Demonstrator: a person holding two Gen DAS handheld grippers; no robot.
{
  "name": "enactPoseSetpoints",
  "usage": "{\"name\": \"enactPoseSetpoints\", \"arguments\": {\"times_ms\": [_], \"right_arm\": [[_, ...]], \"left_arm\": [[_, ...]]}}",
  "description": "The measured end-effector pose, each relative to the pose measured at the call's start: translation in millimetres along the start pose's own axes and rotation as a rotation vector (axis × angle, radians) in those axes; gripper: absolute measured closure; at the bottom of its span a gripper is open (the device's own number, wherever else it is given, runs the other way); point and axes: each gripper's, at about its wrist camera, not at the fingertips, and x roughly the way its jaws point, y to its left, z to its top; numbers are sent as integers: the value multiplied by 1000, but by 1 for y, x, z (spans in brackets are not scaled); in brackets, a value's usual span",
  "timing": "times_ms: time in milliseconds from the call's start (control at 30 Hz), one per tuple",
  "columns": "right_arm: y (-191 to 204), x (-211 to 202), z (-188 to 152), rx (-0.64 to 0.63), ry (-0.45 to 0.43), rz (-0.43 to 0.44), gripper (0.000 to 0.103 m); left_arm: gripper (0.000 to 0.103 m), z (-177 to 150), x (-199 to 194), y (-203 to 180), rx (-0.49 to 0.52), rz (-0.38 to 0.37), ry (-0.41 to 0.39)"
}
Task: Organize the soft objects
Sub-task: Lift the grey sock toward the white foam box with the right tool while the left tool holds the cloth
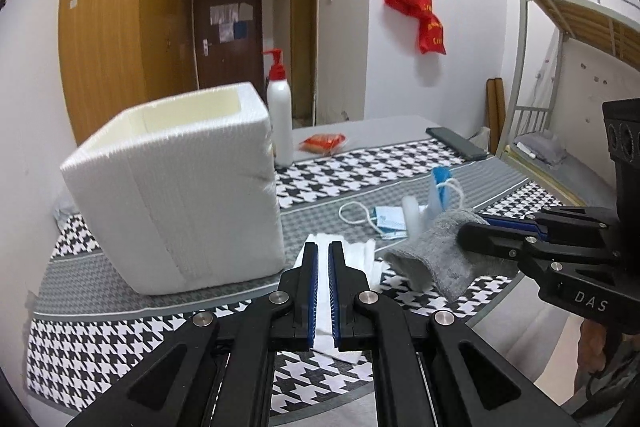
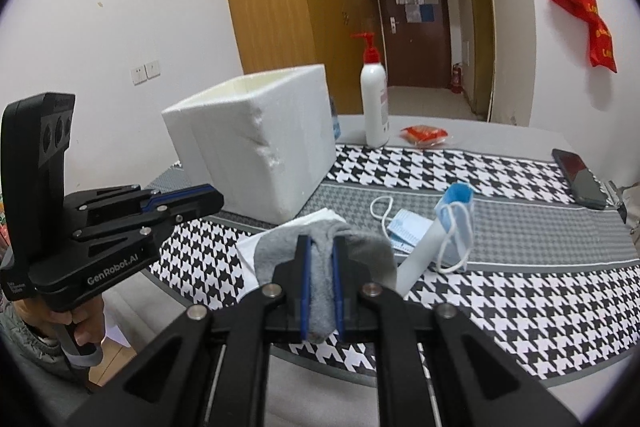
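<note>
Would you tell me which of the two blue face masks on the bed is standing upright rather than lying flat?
The upright face mask on the right, propped beside a white tube; the flat face mask lies left of it.

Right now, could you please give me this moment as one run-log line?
right claw: shut on grey sock, lifted | left claw: shut, nothing held | foam box: upright on bed | face masks: on bed

Grey sock over black-and-white houndstooth

My black tongs (image 2: 320, 247) have blue pads and pinch a grey sock (image 2: 320, 267); the cloth (image 2: 500, 307) is black-and-white houndstooth with grey bands, the foam box (image 2: 256, 147) white, the mask (image 2: 456, 223) pale blue, the pump bottle (image 2: 374, 103) white with red top.
</note>
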Motion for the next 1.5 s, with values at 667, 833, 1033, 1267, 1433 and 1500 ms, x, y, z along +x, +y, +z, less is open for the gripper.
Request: {"name": "enactPoseSetpoints", "arguments": {"times_ms": [667,833,1033,1267,1433,1500], "right_arm": [[4,-59,17,-4,-154,-13,90],[5,-67,23,3,-177,-21,90],[13,-68,29,-11,-191,-11,90],[26,-63,41,-44,-198,17,90],[41,-55,48,-73,-189,47,90],[48,-51,50,-87,-185,60,90]], "left_arm": [[97,24,-51,-26,65,44,-152],[97,30,-58,-26,79,49,-180],[97,35,-66,-16,67,66,-207],[97,36,-79,-1,46,110,-229],[97,35,-84,11,23,147,-236],[97,33,-86,16,15,155,-235]]}}
